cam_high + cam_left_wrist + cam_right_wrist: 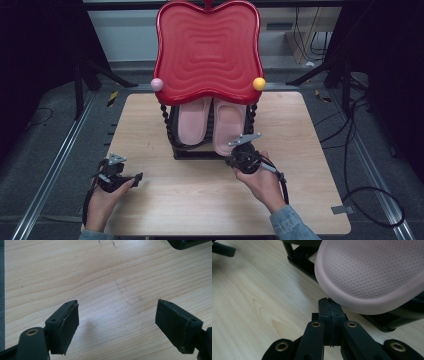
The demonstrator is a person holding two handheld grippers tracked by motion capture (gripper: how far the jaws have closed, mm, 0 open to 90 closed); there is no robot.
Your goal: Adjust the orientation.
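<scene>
Two pink slippers lie side by side on the lower shelf of a black rack (195, 154), the left slipper (194, 122) and the right slipper (227, 125). My right gripper (236, 152) is at the heel of the right slipper. In the right gripper view its jaws (329, 302) are shut pad to pad with nothing between them, and their tips sit just under the heel rim of the dotted pink slipper (372, 272). My left gripper (127, 172) rests at the table's left front. Its jaws (117, 305) stand open over bare wood.
A red wavy tray top (207, 50) roofs the rack, with a pink ball (157, 84) and a yellow ball (259, 83) at its front corners. The wooden table (310, 150) ends at grey floor with cables on the right. The rack's base corner (185, 243) lies ahead of the left gripper.
</scene>
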